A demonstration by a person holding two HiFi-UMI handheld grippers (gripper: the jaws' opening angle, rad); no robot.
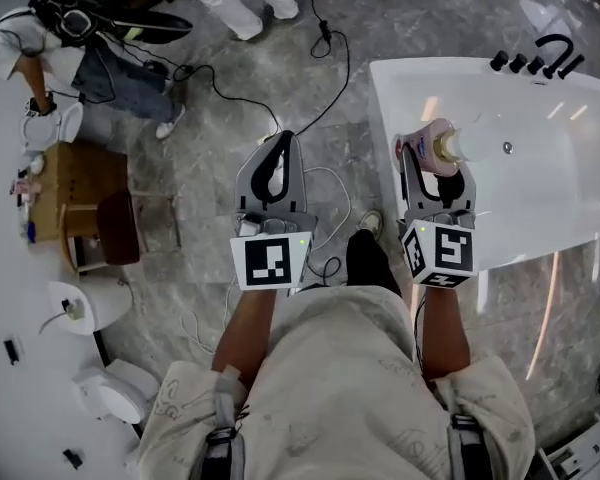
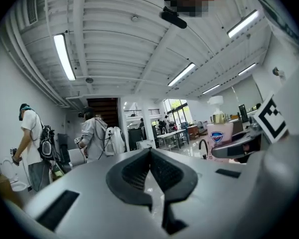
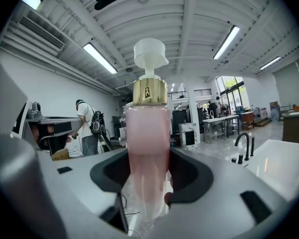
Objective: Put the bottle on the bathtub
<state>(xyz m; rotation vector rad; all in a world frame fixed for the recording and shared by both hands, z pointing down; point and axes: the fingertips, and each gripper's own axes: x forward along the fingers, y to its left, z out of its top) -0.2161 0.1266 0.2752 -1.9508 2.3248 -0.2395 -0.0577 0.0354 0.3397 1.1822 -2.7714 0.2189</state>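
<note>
A pink pump bottle (image 3: pixel 145 133) with a gold collar and white pump head stands upright between the jaws of my right gripper (image 3: pixel 147 176), which is shut on it. In the head view the bottle (image 1: pixel 435 148) hangs over the near left corner of the white bathtub (image 1: pixel 540 118), held by the right gripper (image 1: pixel 435 173). From the left gripper view the bottle (image 2: pixel 219 137) shows at the right with a blue label. My left gripper (image 1: pixel 276 158) is shut with nothing in it, over the grey floor; its jaws (image 2: pixel 150 176) meet.
A black faucet set (image 1: pixel 540 58) sits at the tub's far rim. Cables (image 1: pixel 220 88) trail across the marble floor. A wooden cabinet (image 1: pixel 75 183), a toilet (image 1: pixel 115 388) and a basin (image 1: pixel 75 308) stand at the left. People stand at the far side.
</note>
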